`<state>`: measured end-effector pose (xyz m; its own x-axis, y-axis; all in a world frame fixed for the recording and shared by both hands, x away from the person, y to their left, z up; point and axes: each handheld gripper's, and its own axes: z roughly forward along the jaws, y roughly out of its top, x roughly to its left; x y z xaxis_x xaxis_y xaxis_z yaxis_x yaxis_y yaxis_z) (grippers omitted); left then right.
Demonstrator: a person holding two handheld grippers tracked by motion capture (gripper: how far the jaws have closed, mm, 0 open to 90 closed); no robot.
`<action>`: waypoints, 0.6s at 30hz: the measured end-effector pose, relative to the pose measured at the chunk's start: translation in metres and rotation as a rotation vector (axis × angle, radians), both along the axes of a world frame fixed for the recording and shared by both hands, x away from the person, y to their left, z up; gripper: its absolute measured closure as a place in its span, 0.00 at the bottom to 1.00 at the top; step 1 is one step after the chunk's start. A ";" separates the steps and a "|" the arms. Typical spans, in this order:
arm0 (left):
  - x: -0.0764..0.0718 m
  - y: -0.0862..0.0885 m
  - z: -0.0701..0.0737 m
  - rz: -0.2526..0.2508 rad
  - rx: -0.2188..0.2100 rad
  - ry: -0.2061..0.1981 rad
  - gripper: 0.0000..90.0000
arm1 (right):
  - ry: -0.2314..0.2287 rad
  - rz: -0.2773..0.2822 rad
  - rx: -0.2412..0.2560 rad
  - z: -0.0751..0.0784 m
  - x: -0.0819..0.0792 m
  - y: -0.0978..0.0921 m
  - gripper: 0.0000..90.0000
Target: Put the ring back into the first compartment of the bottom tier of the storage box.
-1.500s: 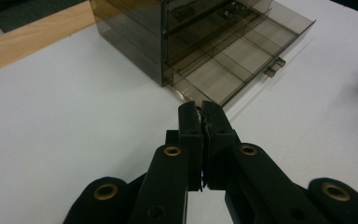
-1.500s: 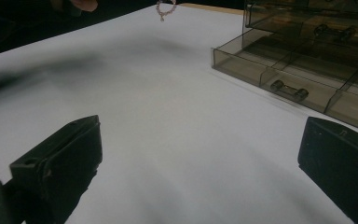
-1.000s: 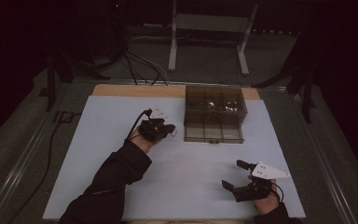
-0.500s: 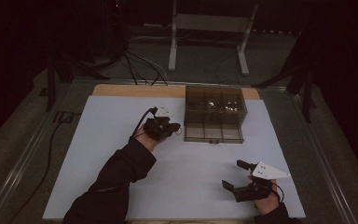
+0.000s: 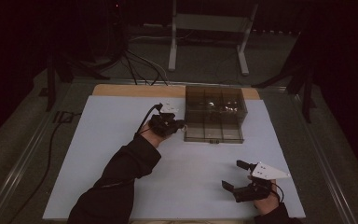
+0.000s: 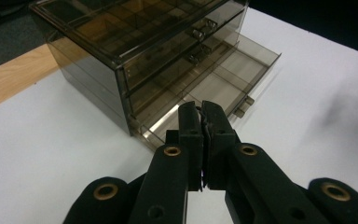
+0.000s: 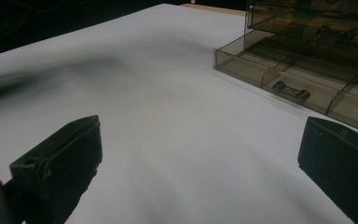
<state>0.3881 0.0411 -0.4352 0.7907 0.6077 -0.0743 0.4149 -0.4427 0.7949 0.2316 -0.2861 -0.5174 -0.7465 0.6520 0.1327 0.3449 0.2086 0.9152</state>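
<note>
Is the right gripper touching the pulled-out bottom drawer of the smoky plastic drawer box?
Apart. In the high view the right gripper sits near the table's front edge, with a wide strip of bare white table between it and the open drawer.

A dim room surrounds the table's pale sheet (image 5: 98,154), with grey floor (image 5: 205,60) beyond it, a white metal stand (image 5: 209,28) at top centre, dark cables (image 5: 135,65) at upper left, and blackness behind.
</note>
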 end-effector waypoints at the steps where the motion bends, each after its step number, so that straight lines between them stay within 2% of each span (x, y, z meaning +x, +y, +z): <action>1: 0.001 -0.001 0.000 0.000 0.002 0.000 1.00 | 0.000 0.000 0.000 0.000 0.000 0.000 0.00; 18: 0.008 -0.017 -0.002 -0.015 -0.020 -0.005 1.00 | -0.003 0.000 0.001 0.000 0.000 -0.001 0.00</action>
